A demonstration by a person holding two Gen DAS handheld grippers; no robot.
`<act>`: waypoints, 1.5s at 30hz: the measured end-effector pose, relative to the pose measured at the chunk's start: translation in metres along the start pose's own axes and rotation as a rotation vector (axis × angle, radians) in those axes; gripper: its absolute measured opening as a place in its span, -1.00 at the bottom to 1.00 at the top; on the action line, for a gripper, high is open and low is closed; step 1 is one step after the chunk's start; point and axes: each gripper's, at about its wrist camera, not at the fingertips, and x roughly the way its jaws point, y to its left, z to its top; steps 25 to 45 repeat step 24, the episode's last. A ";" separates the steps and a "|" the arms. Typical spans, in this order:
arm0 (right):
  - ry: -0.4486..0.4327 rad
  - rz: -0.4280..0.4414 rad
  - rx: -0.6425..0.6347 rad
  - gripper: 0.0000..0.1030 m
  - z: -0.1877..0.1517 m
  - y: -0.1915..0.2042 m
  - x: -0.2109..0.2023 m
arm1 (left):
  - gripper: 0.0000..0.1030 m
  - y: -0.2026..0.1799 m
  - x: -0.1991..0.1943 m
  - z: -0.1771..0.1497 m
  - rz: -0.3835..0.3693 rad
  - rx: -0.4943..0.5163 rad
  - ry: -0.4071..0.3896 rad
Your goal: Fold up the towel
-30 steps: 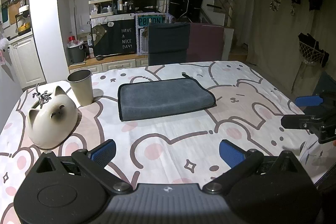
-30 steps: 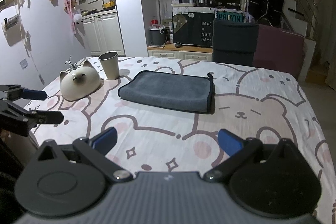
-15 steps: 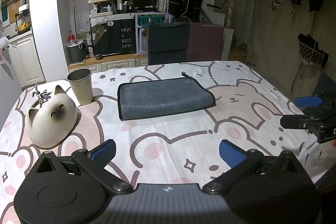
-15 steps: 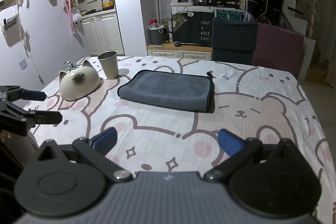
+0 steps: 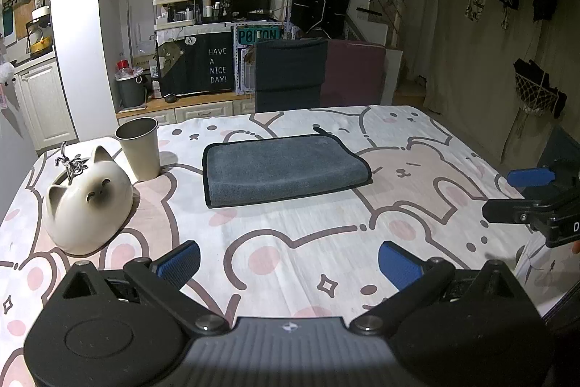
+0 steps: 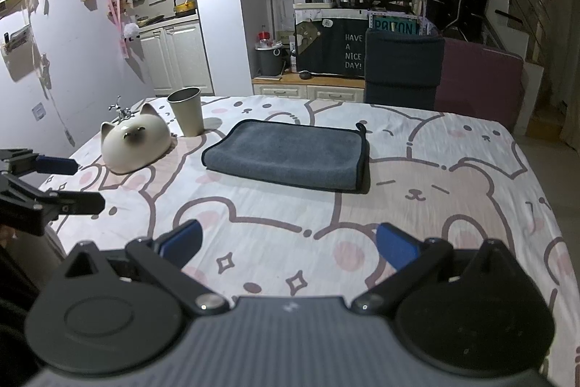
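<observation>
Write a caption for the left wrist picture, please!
Open left hand-held gripper faces a folded grey towel on the bear-print table.

Grey towel (image 5: 284,169) lies folded flat on the bear-print tablecloth (image 5: 290,242).

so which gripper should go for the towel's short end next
Right, probably. Both jaws stand open and off the towel, but its loop end faces the right gripper, while the left gripper would work beside the cup and cat figure.
</observation>
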 end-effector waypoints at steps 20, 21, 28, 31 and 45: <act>0.001 -0.001 0.002 0.99 0.001 0.000 0.000 | 1.00 0.001 0.000 -0.001 0.000 -0.004 -0.001; 0.002 -0.001 0.002 0.99 0.000 0.000 0.000 | 1.00 0.001 0.000 -0.001 -0.001 -0.004 -0.002; 0.002 0.000 0.003 0.99 0.000 0.000 0.001 | 1.00 0.001 -0.001 -0.001 0.003 -0.006 -0.003; 0.002 0.000 0.003 0.99 0.000 0.000 0.001 | 1.00 0.001 -0.001 -0.001 0.003 -0.006 -0.003; 0.002 0.000 0.003 0.99 0.000 0.000 0.001 | 1.00 0.001 -0.001 -0.001 0.003 -0.006 -0.003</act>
